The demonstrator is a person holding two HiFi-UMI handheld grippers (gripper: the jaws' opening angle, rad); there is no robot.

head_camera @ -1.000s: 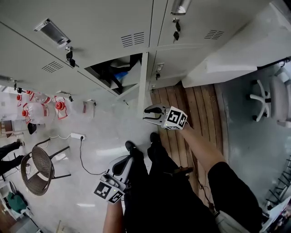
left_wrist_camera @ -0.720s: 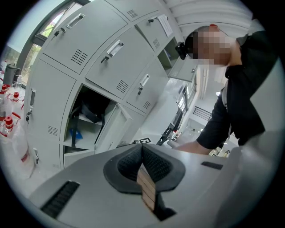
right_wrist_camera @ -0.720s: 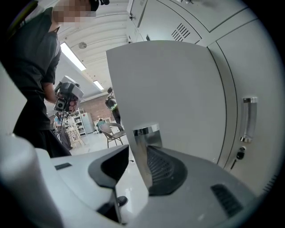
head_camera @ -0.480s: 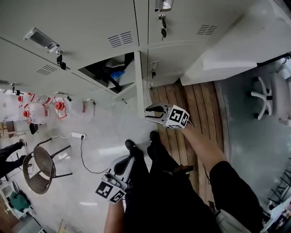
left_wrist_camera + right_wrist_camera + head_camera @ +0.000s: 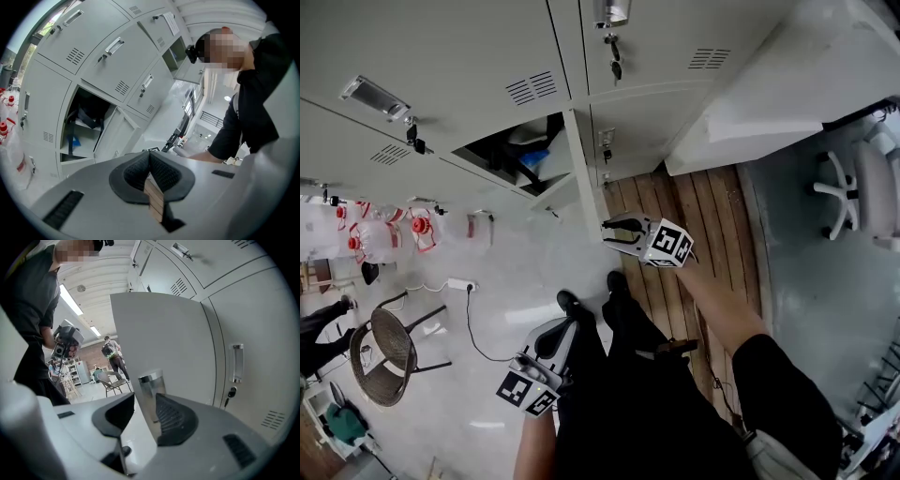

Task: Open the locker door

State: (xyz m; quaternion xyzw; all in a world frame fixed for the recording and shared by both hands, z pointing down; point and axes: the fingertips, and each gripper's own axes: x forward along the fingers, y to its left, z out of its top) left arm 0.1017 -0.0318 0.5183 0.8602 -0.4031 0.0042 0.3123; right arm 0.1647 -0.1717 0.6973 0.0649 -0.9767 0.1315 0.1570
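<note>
The grey locker door [image 5: 584, 173] stands swung out from its open compartment [image 5: 530, 150], which holds a dark bag and something blue. My right gripper [image 5: 612, 234] is at the door's free edge. In the right gripper view the door [image 5: 159, 333] runs between the jaws, and its chrome handle [image 5: 151, 390] sits between the pads. The right gripper [image 5: 145, 404] has just been opening and a gap shows on the left side of the handle. My left gripper [image 5: 551, 336] hangs low by the person's leg, away from the lockers, and is shut [image 5: 150, 161] on nothing.
Closed lockers with keys in their locks [image 5: 612, 56] surround the open one. A white cabinet [image 5: 769, 103] stands to the right, over a wooden floor strip [image 5: 694, 216]. A wicker chair [image 5: 384, 352], a power strip [image 5: 459, 282] and red-capped bottles [image 5: 394, 230] are at the left; an office chair [image 5: 853, 202] is far right.
The lockers have slid left in the head view. My right gripper has stayed at the door's free edge, and the left gripper has kept its place by the leg.
</note>
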